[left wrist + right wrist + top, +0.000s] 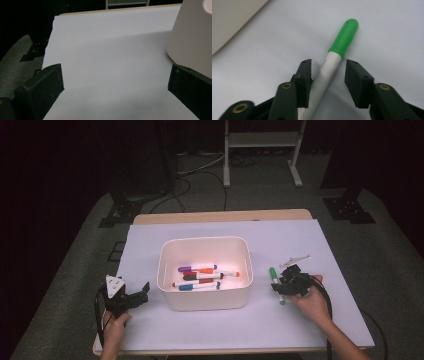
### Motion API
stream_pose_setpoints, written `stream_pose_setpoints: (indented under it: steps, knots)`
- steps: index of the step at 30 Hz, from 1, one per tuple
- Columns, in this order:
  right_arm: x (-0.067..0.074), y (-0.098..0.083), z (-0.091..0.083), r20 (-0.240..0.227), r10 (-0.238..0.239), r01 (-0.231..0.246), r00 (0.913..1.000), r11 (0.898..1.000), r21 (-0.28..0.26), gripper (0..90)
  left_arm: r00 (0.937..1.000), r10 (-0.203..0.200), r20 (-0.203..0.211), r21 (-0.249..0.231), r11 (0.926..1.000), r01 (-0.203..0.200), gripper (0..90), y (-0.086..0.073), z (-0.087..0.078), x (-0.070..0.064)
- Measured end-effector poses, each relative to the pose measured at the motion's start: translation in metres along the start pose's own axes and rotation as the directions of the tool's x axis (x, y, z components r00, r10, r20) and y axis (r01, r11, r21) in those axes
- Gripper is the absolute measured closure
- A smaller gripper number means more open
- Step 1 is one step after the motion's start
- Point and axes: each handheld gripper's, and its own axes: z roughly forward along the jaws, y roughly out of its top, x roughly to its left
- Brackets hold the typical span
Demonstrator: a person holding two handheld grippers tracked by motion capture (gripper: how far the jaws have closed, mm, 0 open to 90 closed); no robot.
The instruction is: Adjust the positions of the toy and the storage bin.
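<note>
From above, the right tool [283, 287] sits on a green-capped marker [275, 281] lying on the white sheet of the counter [300, 240], just beside the cream tub [205, 306], which stands to that tool's left. The high view cannot settle how the jaws stand on the pen; the right gripper view can. There the marker [329, 67] runs up between the two black jaws, its white barrel against the left-hand jaw, while a clear gap of sheet shows between the barrel and the other jaw. So the right tool [327, 75] stands partly open around the pen, touching it on one side and not clamped on it. The marker lies flat, its green cap pointing away from the tool.

The high view alone lets you look into the tub: several markers [202, 277] lie on its floor, with purple, orange, red and blue caps. From the left gripper view you get only the tub's outer wall [192, 37], to the right ahead of the jaws.

The left tool [115, 82] is wide open over bare sheet, holding nothing; from above it [137, 296] rests near the tub's left side.

Print on the barrels is too small to read.
</note>
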Motion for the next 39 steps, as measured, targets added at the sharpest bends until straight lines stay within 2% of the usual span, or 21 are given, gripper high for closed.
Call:
stream_pose_setpoints:
  steps: [3, 5, 11, 13, 17, 22, 29, 39]
  knots:
    - [-0.004, -0.002, -0.002, 0.022, 0.003, -0.003, 0.9997, 1.0, 0.0, 65.8, 1.0, -0.001, 0.0, 0.0, 1.0, 0.001, 0.0, 0.0, 0.0, 0.0]
    - [-0.008, -0.004, -0.002, 0.016, 0.015, -0.015, 0.9998, 1.0, -0.002, 71.1, 1.0, 0.001, 0.0, 0.0, 1.0, -0.001, 0.0, 0.0, 0.0, 0.0]
    - [-0.011, -0.005, -0.003, 0.015, 0.012, -0.012, 0.9998, 1.0, -0.001, 75.7, 1.0, 0.0, -0.001, 0.0, 1.0, 0.0, 0.0, 0.0, 0.0, 0.0]
    - [-0.013, -0.005, -0.003, -0.001, 0.025, -0.025, 0.9997, 1.0, 0.004, 75.8, 1.0, 0.001, -0.001, 0.0, 1.0, -0.001, 0.0, 0.0, 0.0, 0.0]
    - [-0.017, -0.005, -0.005, -0.062, 0.053, -0.051, 0.9967, 0.998, 0.028, 76.0, 1.0, -0.001, -0.002, -0.001, 1.0, 0.001, 0.0, 0.0, 0.0, 0.0]
    - [-0.016, -0.004, -0.012, -0.098, 0.044, -0.042, 0.9942, 0.999, 0.027, 76.0, 1.0, -0.001, -0.001, 0.001, 1.0, 0.001, 0.0, 0.0, 0.0, 0.0]
    - [-0.01, 0.011, -0.034, -0.14, 0.035, -0.036, 0.9895, 0.999, -0.006, 76.0, 1.0, 0.0, -0.001, 0.003, 1.0, 0.0, 0.0, 0.0, 0.0, 0.0]
    - [-0.003, 0.045, -0.084, -0.2, -0.01, -0.009, 0.9797, 0.996, -0.092, 76.0, 1.0, -0.001, -0.002, 0.001, 1.0, 0.001, 0.0, 0.0, 0.0, 0.0]
